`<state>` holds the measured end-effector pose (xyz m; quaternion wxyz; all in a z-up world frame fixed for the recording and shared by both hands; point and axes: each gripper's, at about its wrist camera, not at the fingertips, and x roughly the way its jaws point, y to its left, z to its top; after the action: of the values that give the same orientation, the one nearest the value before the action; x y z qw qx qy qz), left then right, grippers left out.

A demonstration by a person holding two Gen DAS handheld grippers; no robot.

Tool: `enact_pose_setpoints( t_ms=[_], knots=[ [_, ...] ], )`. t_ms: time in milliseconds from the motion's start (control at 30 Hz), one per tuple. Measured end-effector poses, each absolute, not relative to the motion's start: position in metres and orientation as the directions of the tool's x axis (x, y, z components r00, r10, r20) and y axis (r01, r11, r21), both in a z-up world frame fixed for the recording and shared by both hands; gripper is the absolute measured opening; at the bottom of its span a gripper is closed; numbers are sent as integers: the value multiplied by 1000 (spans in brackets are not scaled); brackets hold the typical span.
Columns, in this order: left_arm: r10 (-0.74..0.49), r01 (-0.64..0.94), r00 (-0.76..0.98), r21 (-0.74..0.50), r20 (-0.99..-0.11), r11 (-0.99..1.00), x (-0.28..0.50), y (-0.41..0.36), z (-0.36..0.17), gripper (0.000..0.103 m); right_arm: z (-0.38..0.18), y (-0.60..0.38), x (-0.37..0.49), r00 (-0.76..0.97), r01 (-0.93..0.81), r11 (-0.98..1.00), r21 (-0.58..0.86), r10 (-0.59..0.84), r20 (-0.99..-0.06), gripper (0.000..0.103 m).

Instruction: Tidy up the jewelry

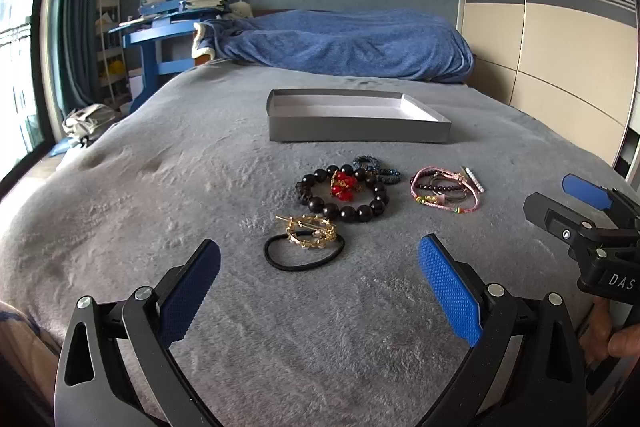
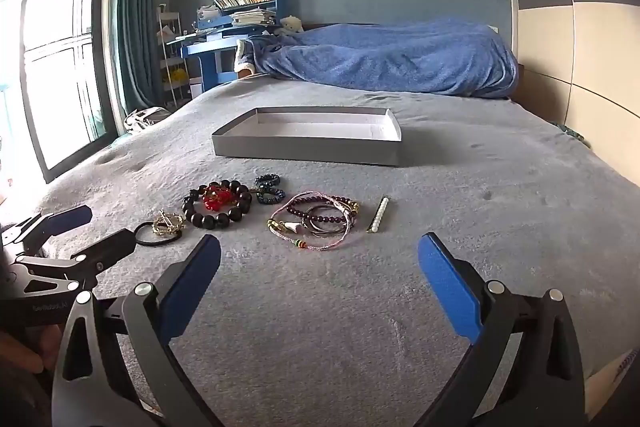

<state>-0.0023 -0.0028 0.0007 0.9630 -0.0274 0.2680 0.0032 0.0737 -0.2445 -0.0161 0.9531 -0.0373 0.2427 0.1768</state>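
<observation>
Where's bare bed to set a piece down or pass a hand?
Free: the grey blanket between both open grippers and the jewelry row, the strip between that row and the shallow grey cardboard tray, and right of the pearl hair clip. Crowded: black bead bracelet through pink cord bracelets, nearly touching.

Bare grey bed (image 2: pixel 480 227) lies open before both tools; the jewelry cluster (image 1: pixel 344 199) crowds the middle; a clear strip separates it from the grey box (image 1: pixel 356 131) beyond; the box's low walls bar a level approach; its inside stands empty.
</observation>
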Motion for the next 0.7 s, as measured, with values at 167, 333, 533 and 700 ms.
enact_pose_setpoints(
  t_ms=[167, 333, 533, 700],
  knots=[
    [-6, -25, 854, -54, -520, 998, -2, -3, 0, 98, -17, -246, 73, 820, -355, 935, 16, 319, -475, 98],
    [-7, -25, 853, -54, -522, 998, -1, -3, -1, 98, -17, -246, 74, 819, -356, 934, 15, 320, -476, 98],
    [-4, -29, 852, -54, -523, 998, -1, -3, -1, 98, -17, -245, 74, 820, -355, 935, 17, 320, -475, 98],
    [-2, -30, 852, -53, -524, 998, -1, -2, -1, 98, -16, -246, 74, 819, -355, 935, 17, 320, -477, 98]
  ],
)
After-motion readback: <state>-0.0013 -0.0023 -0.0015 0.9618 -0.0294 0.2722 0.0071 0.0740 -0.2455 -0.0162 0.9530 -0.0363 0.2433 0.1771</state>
